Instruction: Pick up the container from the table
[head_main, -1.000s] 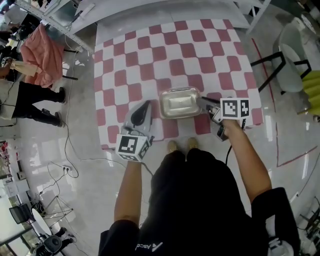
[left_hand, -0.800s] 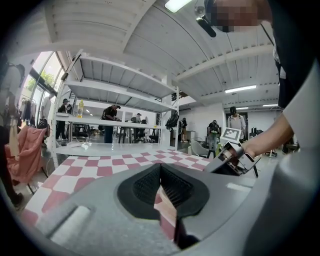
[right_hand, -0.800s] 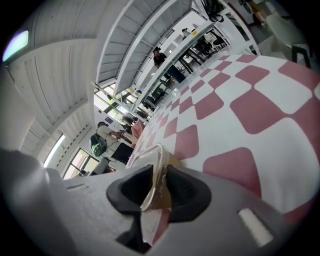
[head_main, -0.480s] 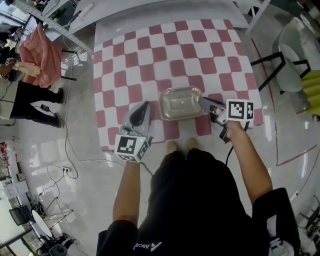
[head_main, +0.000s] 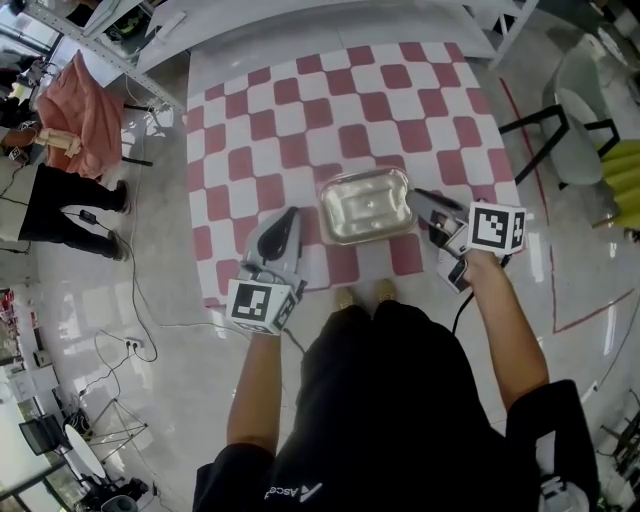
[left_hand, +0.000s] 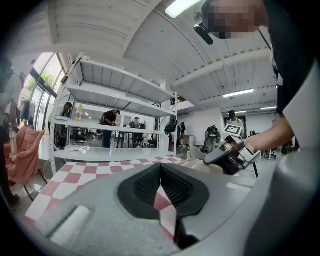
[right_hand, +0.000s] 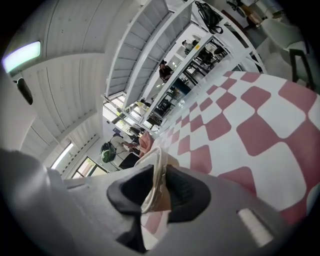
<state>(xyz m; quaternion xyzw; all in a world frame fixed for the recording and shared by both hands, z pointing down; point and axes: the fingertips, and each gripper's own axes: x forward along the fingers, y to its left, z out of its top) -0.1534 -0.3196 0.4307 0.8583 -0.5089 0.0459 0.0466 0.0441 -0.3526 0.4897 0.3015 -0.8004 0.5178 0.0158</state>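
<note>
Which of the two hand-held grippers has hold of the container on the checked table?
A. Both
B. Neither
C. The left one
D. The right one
D: the right gripper view shows the right gripper pinching the rim of the container between its pads, while the left gripper has nothing between its jaws.
</note>
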